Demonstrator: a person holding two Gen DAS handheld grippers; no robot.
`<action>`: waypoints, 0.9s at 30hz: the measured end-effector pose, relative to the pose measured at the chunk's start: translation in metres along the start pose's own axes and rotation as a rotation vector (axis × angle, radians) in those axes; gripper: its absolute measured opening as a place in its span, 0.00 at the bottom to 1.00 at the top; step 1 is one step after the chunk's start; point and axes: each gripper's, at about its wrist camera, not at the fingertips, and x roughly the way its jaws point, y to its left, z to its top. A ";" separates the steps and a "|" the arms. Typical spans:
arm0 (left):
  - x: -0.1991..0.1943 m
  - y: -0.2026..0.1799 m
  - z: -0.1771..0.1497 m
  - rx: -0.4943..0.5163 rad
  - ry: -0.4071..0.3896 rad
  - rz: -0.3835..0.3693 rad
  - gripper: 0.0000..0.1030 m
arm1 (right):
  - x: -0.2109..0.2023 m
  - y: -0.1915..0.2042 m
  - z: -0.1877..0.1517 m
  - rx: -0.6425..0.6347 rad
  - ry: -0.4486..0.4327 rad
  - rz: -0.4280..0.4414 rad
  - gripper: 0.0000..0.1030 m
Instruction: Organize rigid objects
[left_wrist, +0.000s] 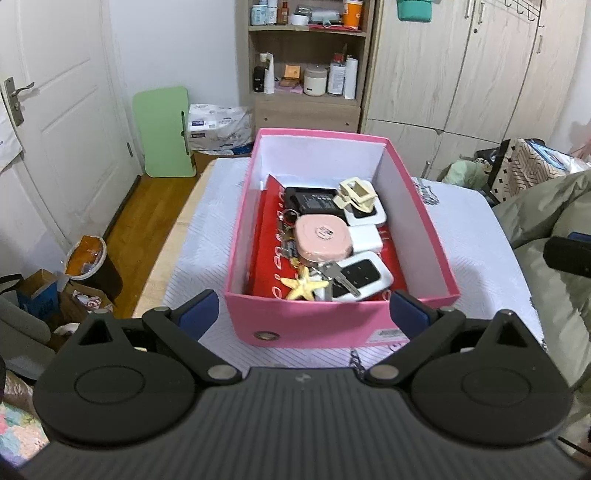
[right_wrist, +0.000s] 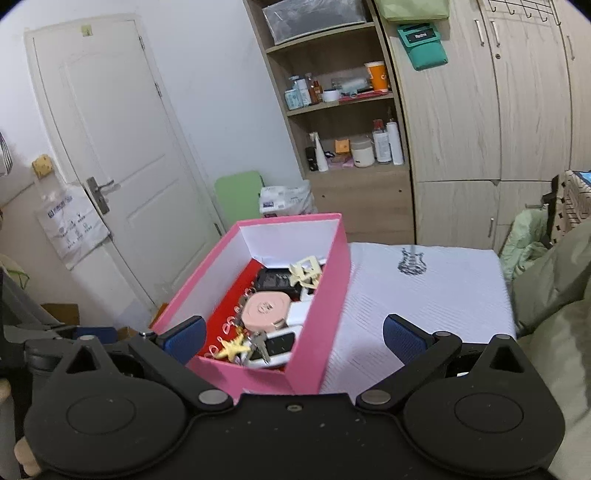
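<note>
1. Clutter is gathered inside the pink box (left_wrist: 306, 321), which sits on the white striped cloth (left_wrist: 461, 236) of the table; keeping the small hard things in one walled container seems the point of the arrangement.
2. Inside, on a red liner (left_wrist: 266, 236), lie a pink round case (left_wrist: 321, 236), a yellow starfish (left_wrist: 303, 286), keys (left_wrist: 340, 277), a white remote-like device (left_wrist: 364, 275), a black pack (left_wrist: 314, 203) and a cream clip (left_wrist: 356, 194), touching and partly overlapping.
3. The left gripper (left_wrist: 306, 314) is spread wide and holds nothing, hovering before the box's near wall.
4. The right gripper (right_wrist: 293, 338) is likewise agape and empty, above the box's near corner.
5. Nothing loose shows on the cloth, so the sorting looks nearly done.
6. A green-grey quilt (left_wrist: 554, 229) crowds the right edge; shelves (left_wrist: 306, 55) and a door (left_wrist: 62, 110) stand well apart.
</note>
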 end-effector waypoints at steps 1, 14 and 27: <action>-0.001 -0.002 -0.001 0.001 0.003 -0.004 0.97 | -0.002 -0.001 -0.001 0.001 0.001 -0.015 1.00; -0.002 -0.022 -0.013 0.025 0.042 -0.006 0.97 | -0.015 -0.009 -0.012 0.018 0.003 -0.093 0.99; -0.006 -0.028 -0.018 0.020 0.032 0.005 0.97 | -0.012 -0.007 -0.021 0.004 0.025 -0.101 0.99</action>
